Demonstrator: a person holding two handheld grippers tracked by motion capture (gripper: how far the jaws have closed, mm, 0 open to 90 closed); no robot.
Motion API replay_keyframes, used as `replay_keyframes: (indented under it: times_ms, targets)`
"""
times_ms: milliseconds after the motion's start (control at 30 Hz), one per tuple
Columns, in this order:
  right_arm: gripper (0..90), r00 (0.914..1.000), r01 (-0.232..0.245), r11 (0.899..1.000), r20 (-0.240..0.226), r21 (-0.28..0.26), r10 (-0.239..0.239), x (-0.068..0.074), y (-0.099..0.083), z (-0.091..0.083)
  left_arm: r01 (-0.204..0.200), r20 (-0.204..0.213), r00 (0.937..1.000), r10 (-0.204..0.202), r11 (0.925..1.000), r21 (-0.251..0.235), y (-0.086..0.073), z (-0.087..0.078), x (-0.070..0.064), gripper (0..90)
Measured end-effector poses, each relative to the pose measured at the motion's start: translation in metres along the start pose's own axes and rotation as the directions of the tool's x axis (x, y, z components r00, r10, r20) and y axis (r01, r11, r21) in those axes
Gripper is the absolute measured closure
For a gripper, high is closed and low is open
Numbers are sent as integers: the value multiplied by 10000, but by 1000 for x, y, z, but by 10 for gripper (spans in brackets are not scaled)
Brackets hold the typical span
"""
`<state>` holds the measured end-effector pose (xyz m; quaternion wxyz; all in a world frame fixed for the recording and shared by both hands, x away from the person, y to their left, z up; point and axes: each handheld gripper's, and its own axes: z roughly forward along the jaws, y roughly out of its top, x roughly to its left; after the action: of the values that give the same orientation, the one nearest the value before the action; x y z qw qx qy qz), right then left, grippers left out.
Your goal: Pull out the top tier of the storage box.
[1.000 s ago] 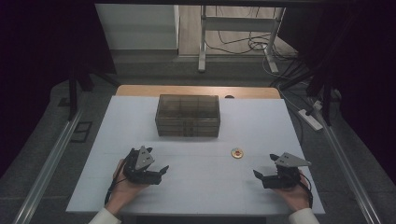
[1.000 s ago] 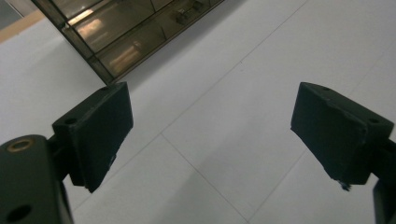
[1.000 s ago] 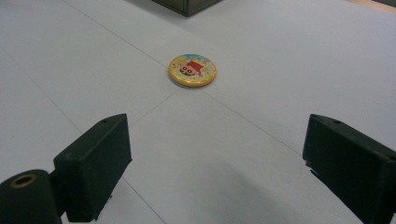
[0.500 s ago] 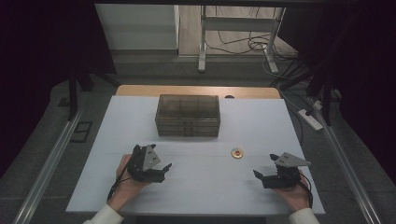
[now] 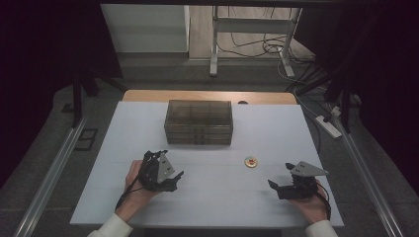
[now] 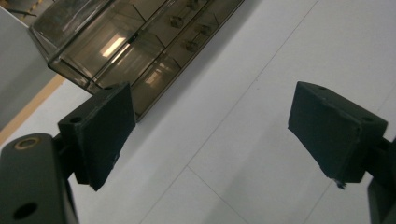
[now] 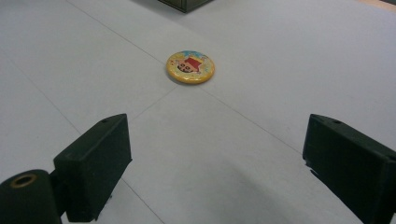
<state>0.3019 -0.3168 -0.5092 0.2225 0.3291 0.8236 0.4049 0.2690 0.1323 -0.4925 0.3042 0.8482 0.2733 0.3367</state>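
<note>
- The right gripper (image 5: 274, 186) rests low over the white worktop (image 5: 276, 133) at the near right, jaws spread wide with nothing between them, a hand (image 5: 309, 205) behind it.
- Seen from the right gripper (image 7: 212, 163), its two black jaws frame bare worktop (image 7: 289, 70); a small round yellow badge (image 7: 190, 67) with a red picture lies flat ahead of them, a little left of the gap's middle and well clear of both jaws.
- In the high view the same badge (image 5: 251, 161) sits ahead and to the left of the right gripper, apart from it, on the side towards the other hand.
- The left gripper (image 5: 174, 177) is held just above the worktop at the near left, tilted, its jaws likewise standing apart and empty; a hand (image 5: 132, 180) grips it from behind.
- Seen from the left gripper (image 6: 210, 135), a smoked, see-through drawer box (image 6: 135, 42) lies ahead and off to the left of the jaws, not touching them; small handles show on its front.
- In the high view the drawer box (image 5: 199, 121) stands farther back than both grippers, near the worktop's far middle, with the badge between it and the right gripper.
</note>
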Motion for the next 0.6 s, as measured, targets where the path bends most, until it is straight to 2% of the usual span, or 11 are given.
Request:
replay_keyframes:
  times_ms: [233, 600]
  targets:
    - [77, 10000, -23, 10000, 31, -29, 23, 0, 0, 0, -471, -289, 9985, 473, 9989, 87, 5, 3, -4, 145]
    - [80, 9998, -67, 9999, 161, -92, 68, -1, 0, -1, -886, -569, 9944, 895, 9959, 169, 13, 7, -5, 150]
